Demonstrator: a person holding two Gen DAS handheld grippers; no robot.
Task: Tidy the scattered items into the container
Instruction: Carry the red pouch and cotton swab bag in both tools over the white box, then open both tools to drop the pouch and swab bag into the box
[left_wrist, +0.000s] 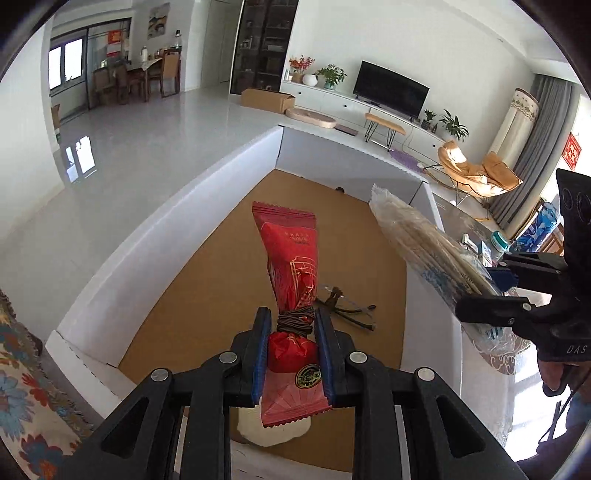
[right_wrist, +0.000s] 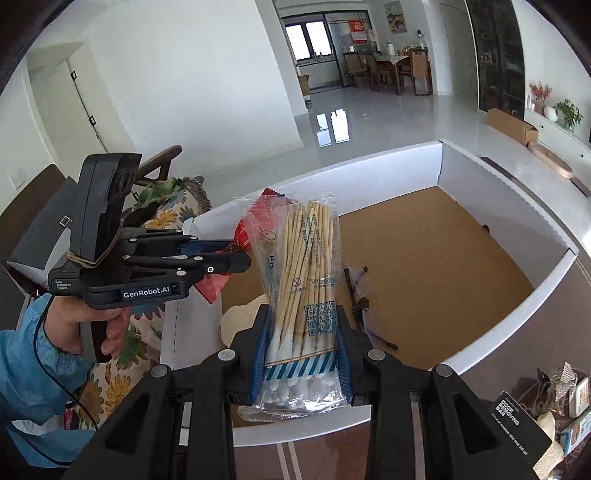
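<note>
My left gripper (left_wrist: 291, 325) is shut on a red snack packet (left_wrist: 291, 258) with a dark hair tie (left_wrist: 295, 319) wound round it, held above the brown floor of the white-walled box (left_wrist: 177, 229). My right gripper (right_wrist: 301, 332) is shut on a clear bag of cotton swabs (right_wrist: 306, 258), held over the box's near wall (right_wrist: 295, 428). The right gripper also shows in the left wrist view (left_wrist: 491, 291) with the swab bag (left_wrist: 413, 236). The left gripper shows in the right wrist view (right_wrist: 236, 254) with the red packet (right_wrist: 245, 234).
A pair of glasses (left_wrist: 347, 306) lies on the box floor, also seen in the right wrist view (right_wrist: 360, 302). A pale flat item (left_wrist: 273, 430) lies near the front wall. A floral cloth (left_wrist: 26, 398) is left of the box. Small packaged items (right_wrist: 565, 417) sit at the right.
</note>
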